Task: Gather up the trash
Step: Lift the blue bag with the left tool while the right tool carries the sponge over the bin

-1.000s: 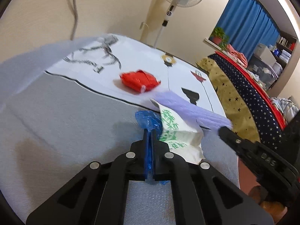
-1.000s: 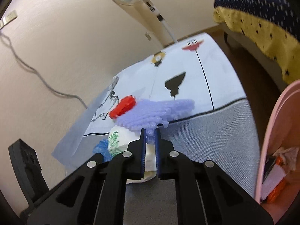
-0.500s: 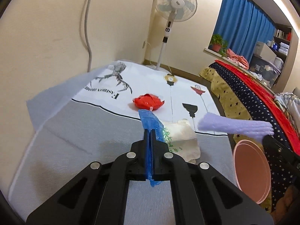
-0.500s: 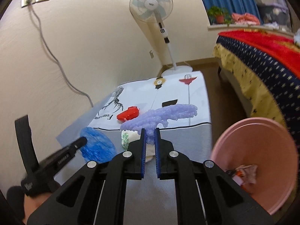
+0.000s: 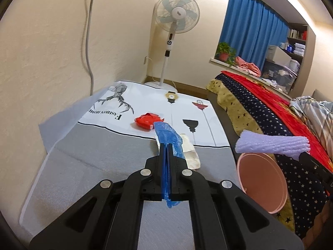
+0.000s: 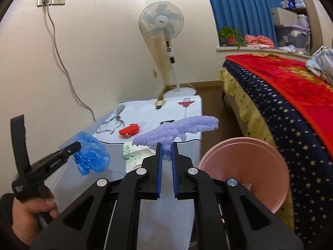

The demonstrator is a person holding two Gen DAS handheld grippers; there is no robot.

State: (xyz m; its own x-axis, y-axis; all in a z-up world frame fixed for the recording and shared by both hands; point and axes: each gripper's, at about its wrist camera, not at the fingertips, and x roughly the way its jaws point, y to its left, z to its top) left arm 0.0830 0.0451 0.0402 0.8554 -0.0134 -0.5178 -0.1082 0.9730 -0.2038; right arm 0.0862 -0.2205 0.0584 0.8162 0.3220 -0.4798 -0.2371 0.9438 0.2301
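My left gripper is shut on a crumpled blue plastic bag and holds it well above the table; the bag also shows in the right wrist view. My right gripper is shut on a purple foam net, which also shows in the left wrist view, held beside and above the pink bin. A red wrapper and a white printed paper bag lie on the table.
The table has a grey and white printed cloth. The pink bin stands at the table's right edge, with some trash inside. A bed with a starred cover is to the right. A standing fan is beyond the table.
Both grippers have risen from the table with their loads. The right gripper has carried the foam net rightwards, towards the pink bin. The blue bag now hangs clear of the paper bag.
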